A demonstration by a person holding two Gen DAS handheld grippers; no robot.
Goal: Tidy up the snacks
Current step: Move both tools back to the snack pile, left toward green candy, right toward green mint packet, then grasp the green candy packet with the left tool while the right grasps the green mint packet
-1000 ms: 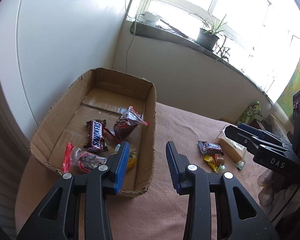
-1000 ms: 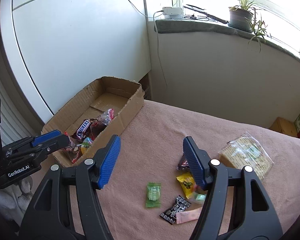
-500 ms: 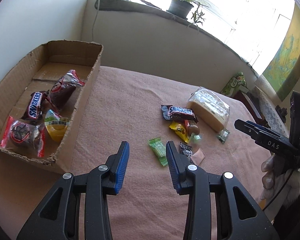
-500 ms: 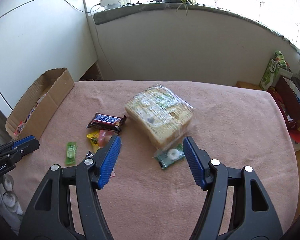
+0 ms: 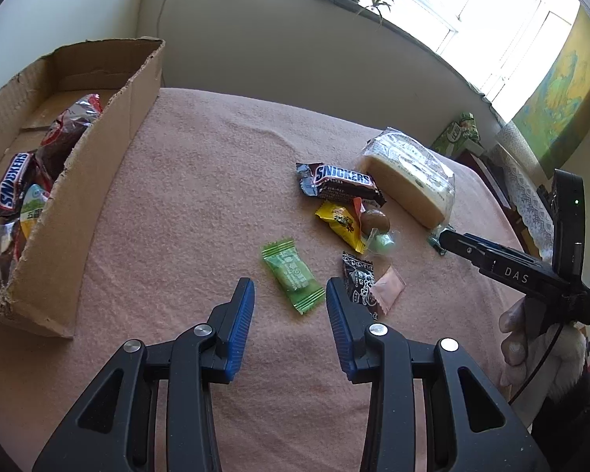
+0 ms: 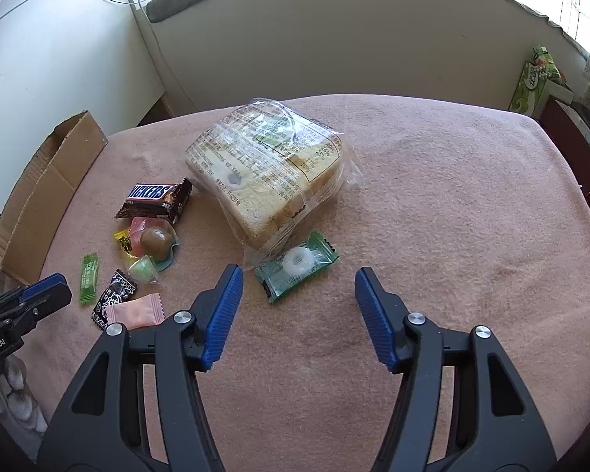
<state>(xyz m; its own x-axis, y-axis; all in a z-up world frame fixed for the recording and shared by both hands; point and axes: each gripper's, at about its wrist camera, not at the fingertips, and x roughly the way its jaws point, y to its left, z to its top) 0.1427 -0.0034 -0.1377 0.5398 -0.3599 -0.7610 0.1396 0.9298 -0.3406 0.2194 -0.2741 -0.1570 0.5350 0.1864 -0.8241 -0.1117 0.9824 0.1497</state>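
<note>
With both grippers held apart and empty, the left gripper is best lowered squarely over the green candy on the pink-clothed desk, the cardboard box waiting leftward, the right gripper near the mint packet below a sunlit windowsill.

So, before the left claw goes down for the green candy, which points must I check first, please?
1. Left claw open and empty: ok.
2. Green candy lined up with the gap: ok.
3. Free space beside it: not ok, black candy lies close by the right finger.
4. Right claw out of the way: ok, it is over the mint packet.
5. Room left in cardboard box: ok.
6. Height above the cloth: cannot tell.
</note>
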